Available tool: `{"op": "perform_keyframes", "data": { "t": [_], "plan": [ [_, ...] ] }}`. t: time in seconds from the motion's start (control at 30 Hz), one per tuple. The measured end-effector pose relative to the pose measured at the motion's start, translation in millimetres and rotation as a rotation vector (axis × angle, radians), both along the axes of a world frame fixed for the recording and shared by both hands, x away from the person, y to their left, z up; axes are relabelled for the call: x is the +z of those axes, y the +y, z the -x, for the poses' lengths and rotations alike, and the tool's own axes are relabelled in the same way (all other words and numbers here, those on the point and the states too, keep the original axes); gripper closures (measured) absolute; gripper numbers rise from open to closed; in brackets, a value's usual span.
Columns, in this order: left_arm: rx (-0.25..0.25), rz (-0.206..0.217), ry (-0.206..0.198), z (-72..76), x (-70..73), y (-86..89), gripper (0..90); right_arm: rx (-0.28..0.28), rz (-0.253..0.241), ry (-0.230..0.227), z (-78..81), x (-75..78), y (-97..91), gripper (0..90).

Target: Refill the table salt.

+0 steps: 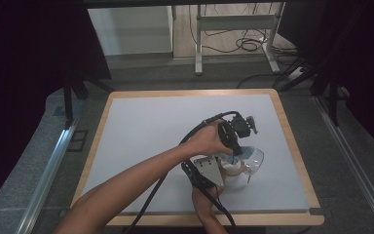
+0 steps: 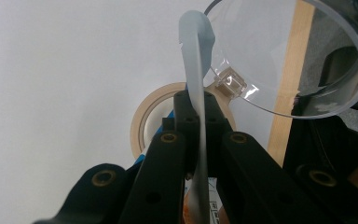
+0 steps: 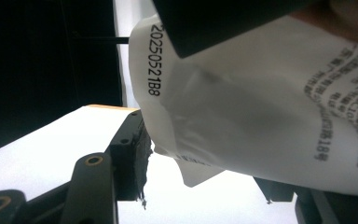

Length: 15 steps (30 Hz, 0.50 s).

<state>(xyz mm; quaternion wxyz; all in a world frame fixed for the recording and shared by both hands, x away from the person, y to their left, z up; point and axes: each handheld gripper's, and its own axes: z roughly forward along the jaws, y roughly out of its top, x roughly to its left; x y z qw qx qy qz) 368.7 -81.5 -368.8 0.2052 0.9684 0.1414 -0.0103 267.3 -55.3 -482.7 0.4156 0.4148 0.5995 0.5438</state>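
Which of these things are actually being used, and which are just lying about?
In use: packet, held by left gripper; clear bowl; right gripper.
Lying about, seemingly: tape roll, floor cables, metal frame.

The left forearm (image 1: pixel 126 187) reaches diagonally over the table (image 1: pixel 141 126), its hand (image 1: pixel 205 140) gripping the left gripper (image 1: pixel 233 155), whose jaws are pinched on a thin strip (image 2: pixel 196 93). The right hand (image 1: pixel 203 202) enters from the table's near edge, holding the right gripper (image 1: pixel 226 173) just beside the left; its jaws stand apart around a printed bag (image 3: pixel 261 116).

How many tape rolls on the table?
1: a tan tape roll on the white table top, behind the left gripper. Hands and grippers may hide others.
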Motion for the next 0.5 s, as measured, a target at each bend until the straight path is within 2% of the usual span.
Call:
{"op": "perform_keyframes", "data": {
  "t": [0.2, 0.5],
  "plan": [
    [-0.003, 0.008, 0.002, -0.2, 0.3, 1.0, 89.9, -0.005, 0.005, -0.002, 0.4, -0.1, 0.0, 44.3],
    [0.0, 0.038, 0.014, -1.2, -3.0, 6.6, 89.9, 0.017, 0.032, 0.009, 1.0, -5.0, -1.4, 44.6]
  ]
}}
